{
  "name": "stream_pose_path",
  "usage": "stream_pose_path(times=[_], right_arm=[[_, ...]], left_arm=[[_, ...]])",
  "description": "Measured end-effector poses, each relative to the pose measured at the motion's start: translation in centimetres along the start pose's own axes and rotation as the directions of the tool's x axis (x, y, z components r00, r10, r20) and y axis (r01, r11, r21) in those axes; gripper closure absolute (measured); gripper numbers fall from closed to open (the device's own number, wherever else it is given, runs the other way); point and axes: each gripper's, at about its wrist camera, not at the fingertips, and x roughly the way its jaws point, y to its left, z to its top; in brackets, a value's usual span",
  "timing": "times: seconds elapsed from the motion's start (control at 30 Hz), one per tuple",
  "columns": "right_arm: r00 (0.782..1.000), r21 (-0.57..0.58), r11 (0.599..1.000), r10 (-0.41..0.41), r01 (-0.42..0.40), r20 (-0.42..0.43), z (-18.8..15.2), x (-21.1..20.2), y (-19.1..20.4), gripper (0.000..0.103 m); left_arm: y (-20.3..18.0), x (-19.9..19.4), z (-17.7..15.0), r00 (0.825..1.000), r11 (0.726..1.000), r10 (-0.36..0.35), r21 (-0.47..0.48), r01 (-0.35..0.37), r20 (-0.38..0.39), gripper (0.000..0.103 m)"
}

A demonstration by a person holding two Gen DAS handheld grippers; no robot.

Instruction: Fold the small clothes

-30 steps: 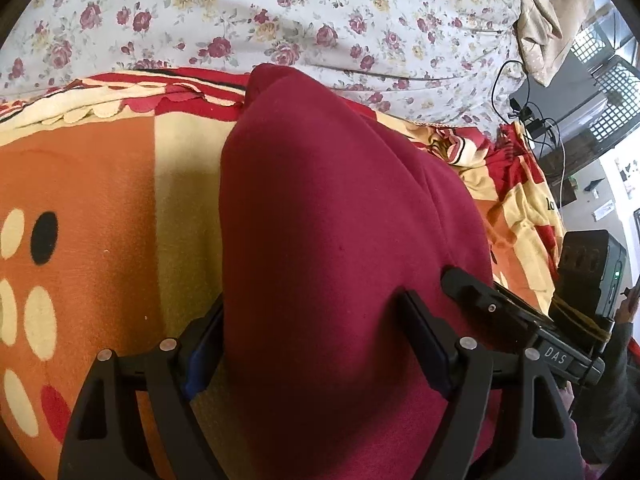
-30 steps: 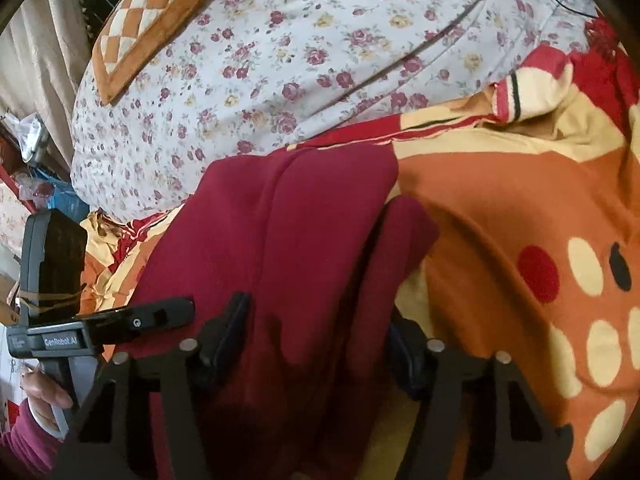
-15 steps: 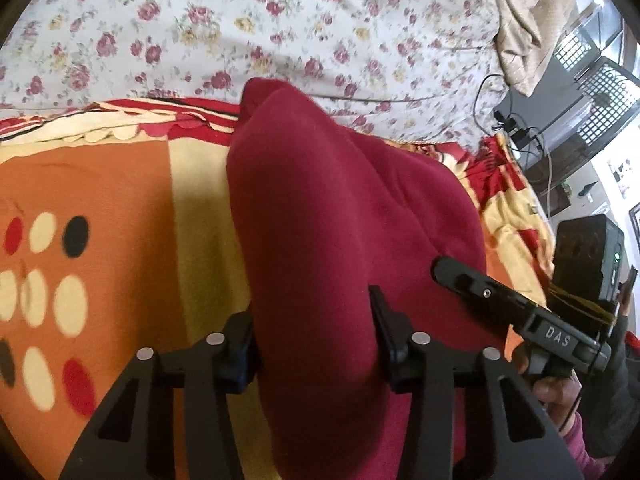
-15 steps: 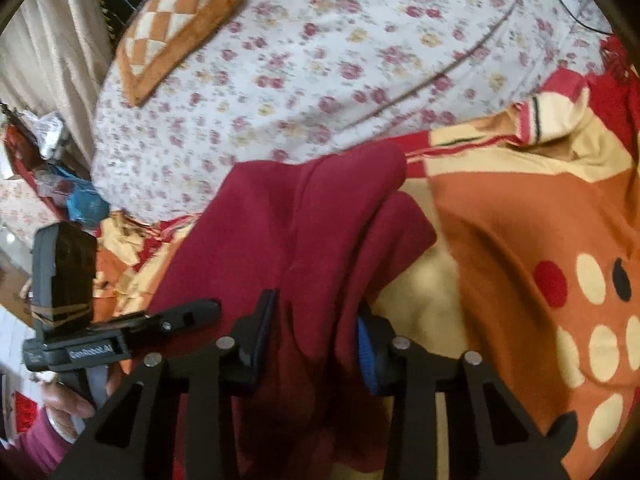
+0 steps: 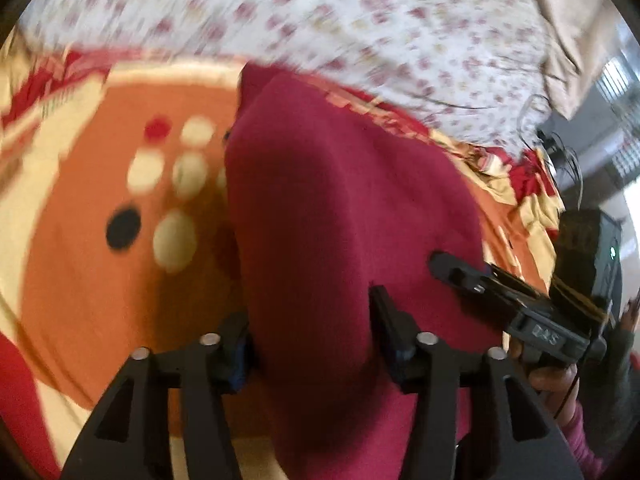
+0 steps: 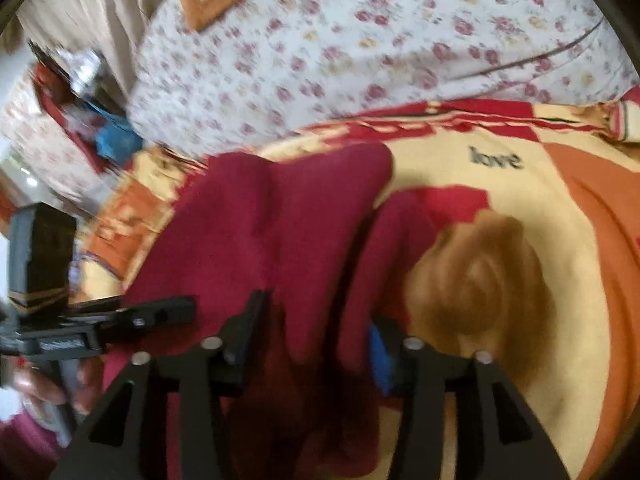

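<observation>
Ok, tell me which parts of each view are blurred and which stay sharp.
Left wrist view: floral sheet and dotted blanket streak with motion blur; left claw stays sharp. Right wrist view: sheet and background smeared, red garment soft, right claw fairly crisp.

Each wrist camera looks steeply down along its own fingers from close above, the left gripper [image 5: 310,334] and right gripper [image 6: 316,334] each straddling the dark red garment [image 5: 340,200], and both views share it, the orange patterned blanket [image 6: 560,240] and the floral sheet [image 5: 320,12] beyond.
</observation>
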Motion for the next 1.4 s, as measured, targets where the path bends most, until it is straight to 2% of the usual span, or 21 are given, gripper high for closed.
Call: stream_pose_path(times=[0.1,0.23,0.33,0.47,0.6,0.73,0.83,1.0,1.1,1.23,1.33,1.4], right_arm=[[1.000,0.036,0.999,0.010,-0.010,-0.015,-0.6,-0.4,-0.6,0.047],[0.999,-0.001,0.999,-0.032,0.032,0.003,-0.7,-2.9,0.3,0.047],[0.996,-0.063,0.996,-0.058,0.062,0.063,-0.8,-5.7,2.2,0.047],[0.994,-0.124,0.992,-0.015,0.028,0.109,-1.2,-7.9,4.4,0.047],[0.996,-0.189,0.982,0.033,-0.017,0.080,-1.8,-7.6,6.3,0.047],[0.999,-0.271,0.962,-0.035,0.041,0.027,-2.9,-5.5,6.7,0.049],[0.995,-0.274,0.957,-0.099,0.093,-0.011,-3.6,-4.3,5.8,0.049],[0.986,-0.312,0.937,-0.165,0.159,0.006,-5.1,-3.9,5.6,0.049],[0.984,-0.305,0.936,-0.181,0.174,0.006,-5.2,-4.1,5.6,0.049],[0.981,-0.264,0.946,-0.192,0.189,0.013,-4.9,-5.2,5.6,0.049],[0.984,-0.203,0.963,-0.166,0.175,0.061,-4.5,-6.9,5.6,0.049],[0.981,-0.162,0.970,-0.168,0.183,0.102,-4.1,-7.8,5.7,0.042]], left_arm=[[0.6,-0.4,-0.6,0.999,0.998,-0.040,-0.038,0.041,0.026,0.050],[-0.3,-1.4,-1.1,0.997,0.999,0.035,0.005,-0.035,0.072,0.047],[-1.2,-2.3,-1.4,0.989,0.993,0.103,0.042,-0.108,0.105,0.047],[-2.0,-3.2,-1.6,0.979,0.987,0.140,0.052,-0.149,0.148,0.047],[-2.5,-3.9,-1.9,0.970,0.984,0.159,0.055,-0.171,0.184,0.047],[-3.0,-4.0,-2.2,0.965,0.979,0.178,0.066,-0.193,0.194,0.047],[-3.0,-3.8,-2.5,0.963,0.976,0.189,0.068,-0.206,0.192,0.047],[-2.8,-3.2,-3.0,0.963,0.977,0.197,0.049,-0.209,0.183,0.047],[-3.0,-3.5,-3.3,0.959,0.975,0.205,0.049,-0.218,0.197,0.047],[-3.7,-4.6,-3.8,0.940,0.961,0.241,0.073,-0.265,0.242,0.047],[-4.3,-5.1,-4.0,0.929,0.952,0.259,0.090,-0.292,0.266,0.047],[-4.8,-5.6,-4.2,0.917,0.944,0.275,0.099,-0.315,0.289,0.047]])
